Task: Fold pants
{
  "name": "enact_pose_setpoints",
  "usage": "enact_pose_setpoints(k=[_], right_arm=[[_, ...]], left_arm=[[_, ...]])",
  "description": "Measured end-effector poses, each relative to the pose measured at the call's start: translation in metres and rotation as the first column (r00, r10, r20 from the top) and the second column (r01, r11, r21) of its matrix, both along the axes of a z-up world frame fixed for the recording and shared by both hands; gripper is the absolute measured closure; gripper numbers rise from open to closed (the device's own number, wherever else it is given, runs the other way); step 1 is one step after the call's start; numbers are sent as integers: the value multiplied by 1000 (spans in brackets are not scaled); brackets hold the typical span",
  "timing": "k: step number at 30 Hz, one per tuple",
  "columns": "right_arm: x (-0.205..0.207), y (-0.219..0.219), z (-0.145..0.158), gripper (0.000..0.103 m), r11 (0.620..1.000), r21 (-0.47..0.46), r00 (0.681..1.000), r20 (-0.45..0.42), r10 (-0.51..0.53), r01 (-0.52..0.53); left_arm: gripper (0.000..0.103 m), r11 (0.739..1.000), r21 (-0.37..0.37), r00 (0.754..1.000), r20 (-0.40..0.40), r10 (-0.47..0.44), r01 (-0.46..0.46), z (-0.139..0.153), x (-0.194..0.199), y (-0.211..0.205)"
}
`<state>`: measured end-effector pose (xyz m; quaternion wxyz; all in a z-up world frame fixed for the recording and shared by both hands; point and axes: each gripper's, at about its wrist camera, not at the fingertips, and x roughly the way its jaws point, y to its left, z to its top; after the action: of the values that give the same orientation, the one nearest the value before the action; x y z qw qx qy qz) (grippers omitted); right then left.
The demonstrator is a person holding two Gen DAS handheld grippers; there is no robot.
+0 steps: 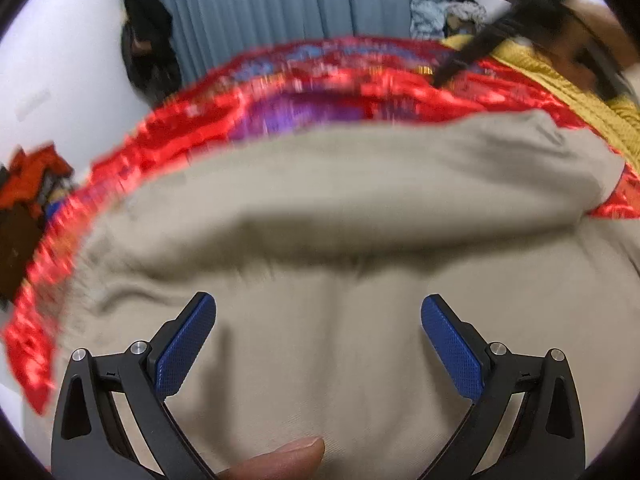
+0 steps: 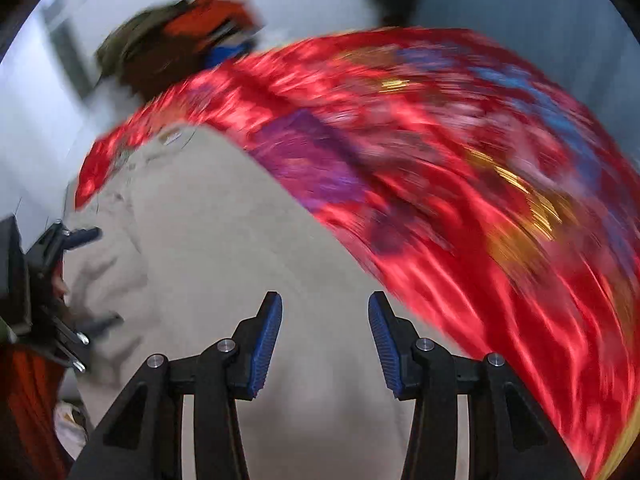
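Observation:
Beige pants (image 1: 340,200) lie on a shiny red patterned bedcover (image 1: 248,104), with a soft fold ridge across the cloth. My left gripper (image 1: 318,308) is open wide just above the pants, with nothing between its blue pads. In the right wrist view the pants (image 2: 224,240) fill the lower left. My right gripper (image 2: 325,308) is open over the pants near their edge on the cover (image 2: 460,168), and holds nothing. The left gripper (image 2: 88,276) shows at that view's left edge, open over wrinkled cloth. The right gripper (image 1: 444,76) shows blurred at the top right of the left wrist view.
A yellow quilted blanket (image 1: 580,96) lies at the right. A pile of clothes (image 1: 448,16) sits at the far side before a blue-grey curtain (image 1: 300,4). Dark clothes hang at the left (image 1: 148,40). An orange and brown heap (image 2: 180,48) lies beyond the cover.

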<state>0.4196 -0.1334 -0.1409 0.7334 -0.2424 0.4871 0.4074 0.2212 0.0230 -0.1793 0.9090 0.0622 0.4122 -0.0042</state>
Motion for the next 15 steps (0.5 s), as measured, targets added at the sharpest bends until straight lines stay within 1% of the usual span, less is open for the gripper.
enact_pose_setpoints(k=[1, 2, 3, 5, 6, 7, 8, 10, 12, 13, 14, 15], right_arm=[[15, 18, -17, 58, 998, -42, 998, -42, 50, -51], [25, 25, -26, 58, 994, -70, 995, -63, 76, -80], [36, 37, -41, 58, 986, -108, 988, -100, 116, -127], [47, 57, -63, 58, 968, -155, 971, -168, 172, -198], [49, 64, -68, 58, 960, -168, 964, -187, 190, -222], [52, 70, -75, 63, 951, -176, 952, -222, 213, -253], [55, 76, -82, 71, 939, -192, 940, -247, 236, -286], [59, 81, -89, 71, 923, -219, 930, -265, 256, -316], [63, 85, -95, 71, 917, -233, 922, -295, 252, -325], [63, 86, -95, 74, 911, -239, 917, -307, 257, -335], [59, 87, -94, 84, 898, -253, 906, -324, 273, -361], [59, 93, -95, 91, 884, -267, 898, -330, 290, -384]], left_arm=[[1, 1000, -28, 1000, -20, -5, 4, -9, -3, 4], [1, 999, -37, 1000, -20, -11, 10, -13, -6, 4], [1, 999, -32, 1000, -10, -18, 18, -13, -8, 2], [1, 999, -22, 999, -1, -44, 44, -13, -9, -2], [1, 999, -17, 999, 3, -50, 50, -14, -8, -3], [1, 999, -16, 999, 6, -52, 52, -14, -8, -2], [1, 998, -18, 999, 10, -53, 53, -14, -9, -2], [1, 998, -23, 998, 12, -55, 55, -13, -6, -1], [1, 998, -28, 998, 13, -55, 56, -14, -6, 1], [1, 998, -28, 998, 15, -56, 56, -14, -7, 1], [1, 998, -27, 998, 17, -56, 56, -14, -7, 1], [1, 998, -27, 998, 18, -56, 57, -15, -7, 0]])
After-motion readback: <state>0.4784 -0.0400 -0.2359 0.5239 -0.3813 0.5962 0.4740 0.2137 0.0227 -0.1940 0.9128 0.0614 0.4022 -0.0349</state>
